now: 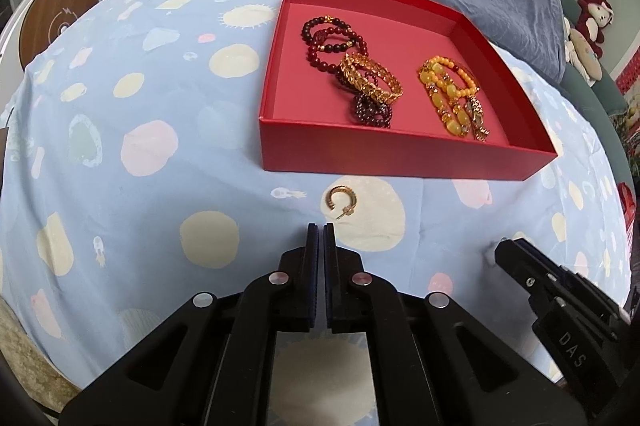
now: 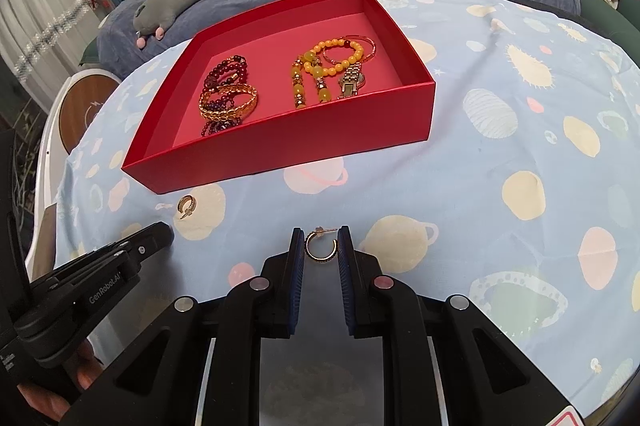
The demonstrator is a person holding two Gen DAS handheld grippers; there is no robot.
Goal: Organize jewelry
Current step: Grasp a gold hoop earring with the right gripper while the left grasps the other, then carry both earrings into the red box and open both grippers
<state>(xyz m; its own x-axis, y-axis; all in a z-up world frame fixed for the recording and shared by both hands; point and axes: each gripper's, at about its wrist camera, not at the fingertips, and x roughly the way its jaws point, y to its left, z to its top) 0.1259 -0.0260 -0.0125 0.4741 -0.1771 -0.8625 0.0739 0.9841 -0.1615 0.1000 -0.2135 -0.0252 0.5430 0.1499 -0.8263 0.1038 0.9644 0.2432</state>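
The step in hand looks like the gathering of the last loose pieces: the red box (image 2: 288, 142) already holds a heap of dark red bead bracelets (image 1: 334, 36) with a gold bangle (image 1: 372, 78) on its left side and yellow bead bracelets (image 2: 336, 56) with a watch (image 2: 352, 82) on its right, while two small gold hoop earrings are outside it. The right gripper (image 2: 321, 246) has its jaws clamped on one hoop earring (image 2: 320, 246), the ring standing between the blue pads with its post at about 12 o'clock. The left gripper (image 1: 321, 238) has its jaws pressed together on nothing; the second earring (image 1: 340, 200) lies on the spotted blue cloth (image 1: 160, 166), just beyond the tips at about 1 o'clock and short of the box's near wall. By my reading, the next move calls for the right one to carry its earring up and over the near wall toward 12 o'clock and let it go inside, and for the left one to spread its jaws before it can go around the earring on the cloth. The flat, thin hoop on soft cloth could slip or snag fabric. The near wall hides the front strip of the box floor in the right wrist view, the piled bracelets overlap so their count is unclear, and whether the held earring touches the cloth cannot be told.
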